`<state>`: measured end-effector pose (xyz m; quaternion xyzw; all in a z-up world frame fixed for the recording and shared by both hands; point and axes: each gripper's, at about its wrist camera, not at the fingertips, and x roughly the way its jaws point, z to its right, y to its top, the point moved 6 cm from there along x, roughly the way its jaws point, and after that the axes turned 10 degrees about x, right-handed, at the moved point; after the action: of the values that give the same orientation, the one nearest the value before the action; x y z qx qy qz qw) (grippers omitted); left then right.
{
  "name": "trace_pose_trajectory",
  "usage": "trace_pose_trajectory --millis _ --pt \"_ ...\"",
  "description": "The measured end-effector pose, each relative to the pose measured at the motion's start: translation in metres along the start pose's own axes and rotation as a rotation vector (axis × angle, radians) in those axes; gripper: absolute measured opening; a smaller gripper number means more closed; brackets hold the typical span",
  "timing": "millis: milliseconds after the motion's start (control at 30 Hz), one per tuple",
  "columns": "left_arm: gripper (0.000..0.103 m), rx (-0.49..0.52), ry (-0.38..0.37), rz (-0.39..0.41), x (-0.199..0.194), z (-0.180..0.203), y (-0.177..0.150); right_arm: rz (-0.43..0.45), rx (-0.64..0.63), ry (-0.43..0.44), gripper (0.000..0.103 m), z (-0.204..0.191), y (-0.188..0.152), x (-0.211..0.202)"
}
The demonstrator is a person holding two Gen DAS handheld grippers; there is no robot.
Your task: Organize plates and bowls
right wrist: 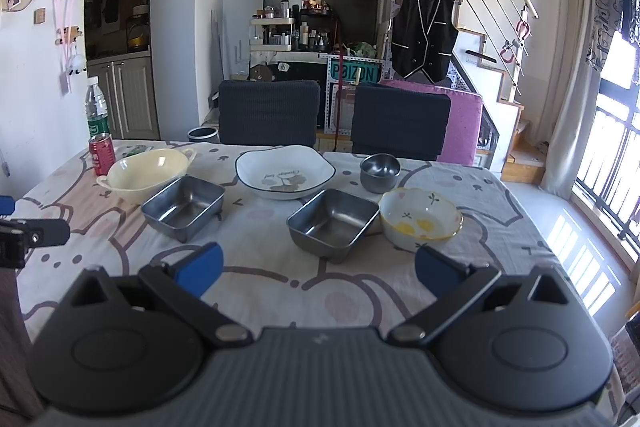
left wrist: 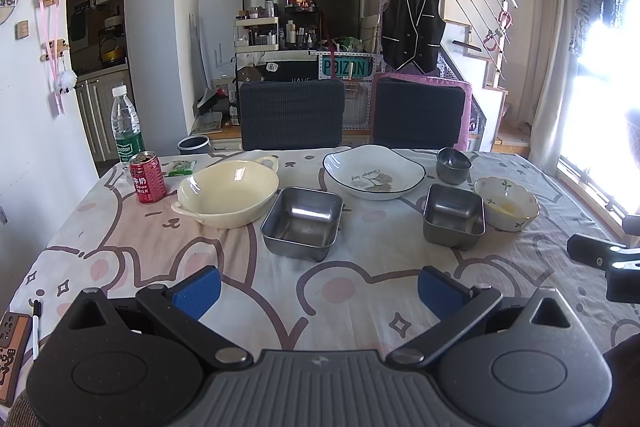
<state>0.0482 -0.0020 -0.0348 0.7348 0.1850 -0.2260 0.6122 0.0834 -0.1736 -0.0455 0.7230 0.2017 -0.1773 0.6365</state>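
Both grippers hover over the table [left wrist: 360, 291], fingers spread, holding nothing. Right gripper [right wrist: 318, 273] sits nearer the steel square dish [right wrist: 332, 223], straight ahead.

A counter [left wrist: 360, 291] covered by a cloth printed with pink-and-white cartoon bears. On it sit 6 dishes: a cream two-handled bowl [left wrist: 228, 193], 2 square steel trays [left wrist: 302, 223] [left wrist: 454, 215], a white leaf-print plate [left wrist: 374, 175], a small round steel bowl [left wrist: 453, 165] and a floral bowl [left wrist: 506, 203] touching the right tray. At far left stand a red can [left wrist: 147, 177], a water bottle [left wrist: 127, 125] and a green packet [left wrist: 181, 167].
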Motion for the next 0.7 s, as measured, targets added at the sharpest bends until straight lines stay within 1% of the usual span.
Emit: trace_pose_trajectory --millis 700 --pt "0.103 -0.006 0.003 0.003 -0.0008 -0.0006 0.0002 0.0 0.001 -0.001 0.103 -0.0002 -0.0003 0.0005"
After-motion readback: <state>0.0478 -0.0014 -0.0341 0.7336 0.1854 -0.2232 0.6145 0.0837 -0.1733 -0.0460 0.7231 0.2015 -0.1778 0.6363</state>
